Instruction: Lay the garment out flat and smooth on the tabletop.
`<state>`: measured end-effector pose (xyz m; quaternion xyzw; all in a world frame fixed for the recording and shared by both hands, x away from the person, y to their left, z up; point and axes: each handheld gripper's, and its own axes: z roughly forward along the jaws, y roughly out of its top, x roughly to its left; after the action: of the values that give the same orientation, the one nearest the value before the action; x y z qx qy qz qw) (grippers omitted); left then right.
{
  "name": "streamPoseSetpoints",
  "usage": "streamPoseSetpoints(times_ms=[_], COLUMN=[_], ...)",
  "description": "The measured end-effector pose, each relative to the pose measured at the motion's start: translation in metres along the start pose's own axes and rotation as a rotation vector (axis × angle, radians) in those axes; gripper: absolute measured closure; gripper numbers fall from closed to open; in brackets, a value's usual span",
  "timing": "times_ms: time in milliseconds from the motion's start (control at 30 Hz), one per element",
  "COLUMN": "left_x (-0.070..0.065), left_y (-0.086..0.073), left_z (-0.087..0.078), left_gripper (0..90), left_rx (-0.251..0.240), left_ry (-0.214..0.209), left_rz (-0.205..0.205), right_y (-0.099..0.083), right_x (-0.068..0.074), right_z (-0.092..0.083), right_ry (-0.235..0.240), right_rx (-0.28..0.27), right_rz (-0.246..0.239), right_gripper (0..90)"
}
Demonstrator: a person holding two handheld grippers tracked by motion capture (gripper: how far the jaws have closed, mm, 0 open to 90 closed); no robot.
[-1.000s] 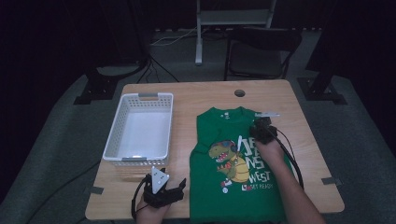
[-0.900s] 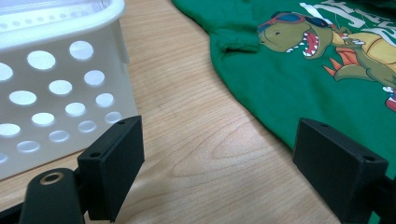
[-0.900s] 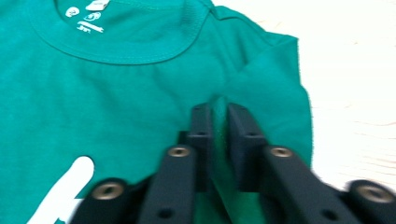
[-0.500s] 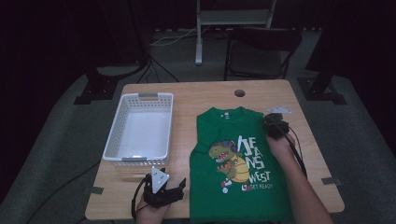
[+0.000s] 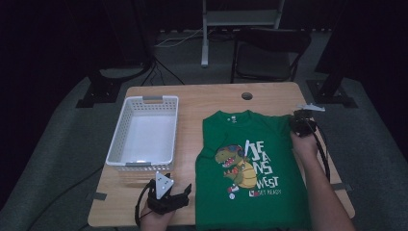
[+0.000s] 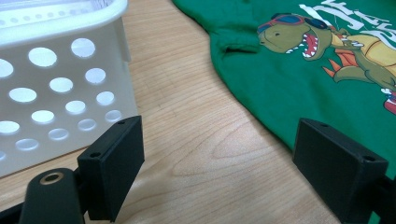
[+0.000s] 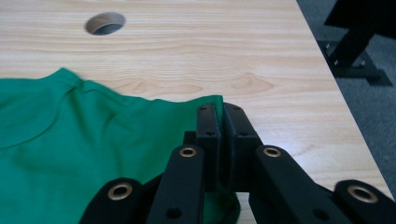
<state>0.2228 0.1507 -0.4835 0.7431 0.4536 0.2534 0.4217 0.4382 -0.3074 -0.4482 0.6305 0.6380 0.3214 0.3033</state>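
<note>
Dim room, grey carpet floor [image 5: 57, 159]; dark chair [image 5: 267, 53] at 12 o'clock behind wooden surface [image 5: 211, 98]; pale stand [image 5: 240, 19], possibly shelving.

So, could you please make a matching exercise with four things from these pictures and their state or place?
Things:
1. right gripper
2. left gripper
3. white basket
4. green T-shirt

States or places:
A. empty, on the table's left half
B. jaws wide apart above bare wood
C. jaws shut on the shirt's corner
D. spread flat, dinosaur print up

Pairs: 1-C, 2-B, 3-A, 4-D
</note>
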Motion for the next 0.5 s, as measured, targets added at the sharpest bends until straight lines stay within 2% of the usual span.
streamPoseSetpoints(times_ms=[67,133,167,233,267,333,400,500], left_x=[0.000,0.000,0.000,0.000,0.000,0.000,0.000,0.000], left_y=[0.000,0.000,0.000,0.000,0.000,0.000,0.000,0.000], left_z=[0.000,0.000,0.000,0.000,0.000,0.000,0.000,0.000], left_gripper=[17.7,17.7,17.7,17.7,17.7,17.7,17.7,17.7], left_rx=[0.000,0.000,-0.001,-0.002,-0.004,-0.003,-0.003,-0.001], left_ry=[-0.001,-0.002,-0.002,0.000,0.001,0.001,0.001,0.000], left_rz=[-0.002,-0.004,-0.004,-0.004,-0.005,-0.004,-0.004,-0.005], right_y=[-0.002,-0.004,-0.005,-0.006,-0.006,-0.006,-0.008,-0.011], right_x=[-0.005,-0.008,-0.009,-0.011,-0.012,-0.014,-0.016,-0.019], right_z=[0.003,0.004,0.005,0.005,0.004,0.003,0.001,0.000], right_ry=[0.002,-0.009,-0.014,-0.040,-0.047,-0.056,-0.034,-0.012], right_rx=[0.005,0.015,0.025,0.034,0.030,0.040,0.031,0.041], right_rz=[0.034,0.048,0.063,0.077,0.092,0.104,0.125,0.127], right_gripper=[82.0,67.6,64.0,46.4,41.8,35.7,27.9,21.1])
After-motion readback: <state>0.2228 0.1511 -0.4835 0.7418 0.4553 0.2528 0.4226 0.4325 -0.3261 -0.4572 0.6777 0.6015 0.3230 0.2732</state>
